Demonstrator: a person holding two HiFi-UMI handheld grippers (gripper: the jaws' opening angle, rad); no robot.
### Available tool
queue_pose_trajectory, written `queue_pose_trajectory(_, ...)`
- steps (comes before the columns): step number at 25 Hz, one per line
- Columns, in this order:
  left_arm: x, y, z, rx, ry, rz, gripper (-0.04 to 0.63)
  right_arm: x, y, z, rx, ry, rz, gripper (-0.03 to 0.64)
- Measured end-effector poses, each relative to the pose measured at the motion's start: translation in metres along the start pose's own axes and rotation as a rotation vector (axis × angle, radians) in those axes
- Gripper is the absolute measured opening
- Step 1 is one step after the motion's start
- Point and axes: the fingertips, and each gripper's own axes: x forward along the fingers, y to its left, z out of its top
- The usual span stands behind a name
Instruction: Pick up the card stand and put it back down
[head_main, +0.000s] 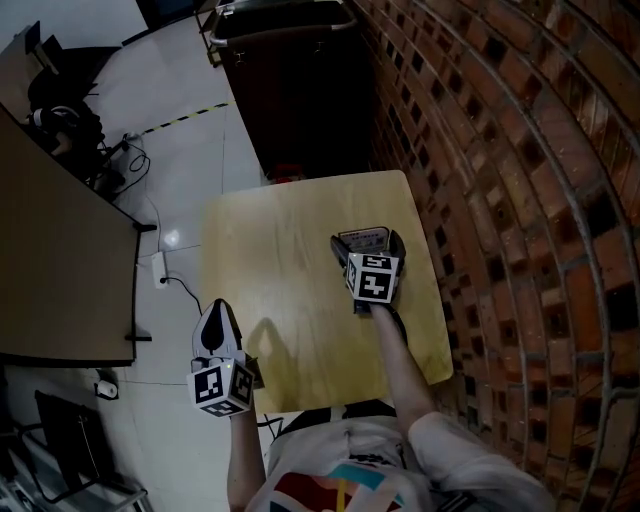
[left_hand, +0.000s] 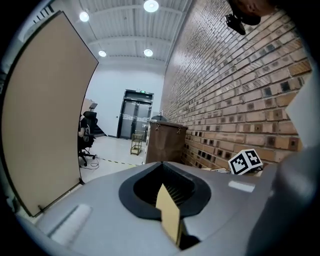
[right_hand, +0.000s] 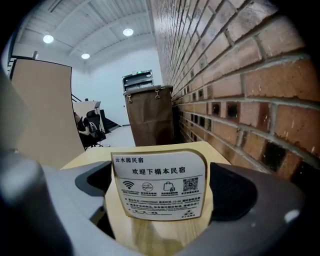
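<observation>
**Entry: card stand, pick-and-replace**

- **Item:** card stand (head_main: 360, 238), printed card on a wood base, on table (head_main: 280, 270). Sits approx. 2 o'clock from table centre, near the R edge.
- **R gripper** (head_main: 369, 250): jaws wide apart, one each side of the card. In its own view the pads look to meet both side edges of the stand (right_hand: 159, 185), so I'd call it clamped. Can't tell if the base is off the wood yet.
- **L gripper** (head_main: 218, 310): jaws together or nearly so, nothing held. Only a thin tan sliver shows in the slit in its own view. Parked approx. 8 o'clock, at the table's L edge, well apart from the stand.
- **Step (my read):** grasp made; lift not confirmed.
- **Next move needs:** straight-up lift, card kept upright, then back down flat on the same patch. A tall card on a narrow base could tip if released early.
- **Edges/room:**
  - brick wall (head_main: 520, 200) close at 3 o'clock, little room that way
  - table's R edge just beside the stand
  - open tabletop from 7 to 10 o'clock
  - dark bin (head_main: 290, 80) past the far edge at 12, no obstacle
</observation>
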Motion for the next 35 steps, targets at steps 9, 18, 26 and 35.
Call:
queue_pose_trajectory(9, -0.002, 0.011, -0.001, 0.004, -0.001, 0.028, 0.005, 0.012, -0.007, -0.009, -0.011, -0.006, -0.028, 0.575)
queue_pose_trajectory(18, -0.007, 0.009, 0.000, -0.004, -0.011, 0.030, 0.005, 0.002, -0.008, 0.001, -0.019, -0.054, -0.003, 0.575)
queue_pose_trajectory(26, -0.008, -0.005, 0.012, -0.038, -0.072, 0.005, 0.005, -0.099, 0.020, 0.066, 0.027, -0.254, 0.108, 0.575)
queue_pose_trajectory(35, -0.005, -0.052, 0.040, 0.006, -0.163, -0.108, 0.005, -0.198, 0.061, 0.102, 0.022, -0.395, 0.198, 0.575)
